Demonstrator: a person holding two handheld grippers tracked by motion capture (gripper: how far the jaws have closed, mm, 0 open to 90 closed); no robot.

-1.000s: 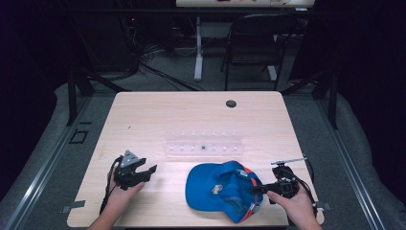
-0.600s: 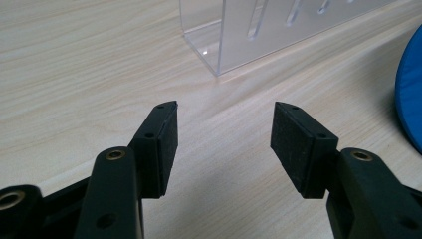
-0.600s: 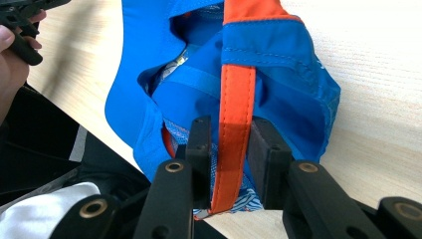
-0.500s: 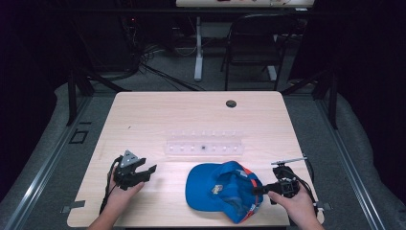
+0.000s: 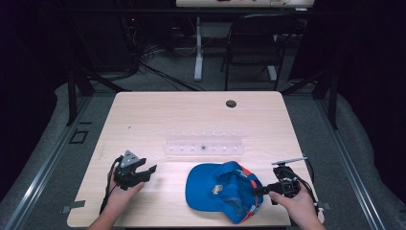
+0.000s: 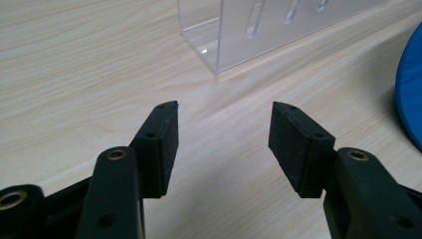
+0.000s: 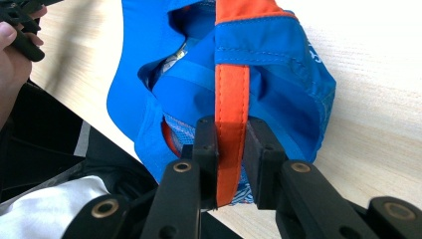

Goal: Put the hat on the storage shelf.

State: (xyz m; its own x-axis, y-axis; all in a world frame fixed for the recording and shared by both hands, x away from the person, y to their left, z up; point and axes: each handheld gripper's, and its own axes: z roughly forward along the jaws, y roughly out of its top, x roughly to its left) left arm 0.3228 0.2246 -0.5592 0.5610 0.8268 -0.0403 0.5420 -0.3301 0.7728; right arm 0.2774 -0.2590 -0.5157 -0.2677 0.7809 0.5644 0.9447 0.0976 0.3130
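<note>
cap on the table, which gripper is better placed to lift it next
Right, most likely. The right gripper is already shut on the cap's orange strap, at the cap's near right edge. The left gripper is open over bare table, apart from the cap.

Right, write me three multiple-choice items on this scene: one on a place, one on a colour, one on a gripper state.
1. Where does the clear plastic rack stand?
A. beyond the blue fabric cap
B. on the cap
C. off the table

2. What colour is the cap's strap between the right gripper's jaws?
A. green
B. orange
C. white

3. How is the left gripper?
A. shut on the rack
B. shut on the cap
C. open, holding nothing

Answers: 1 A, the high view shows the rack farther up the table than the cap. 2 B, the right gripper view shows orange. 3 C, bare wood lies between its jaws.
</note>
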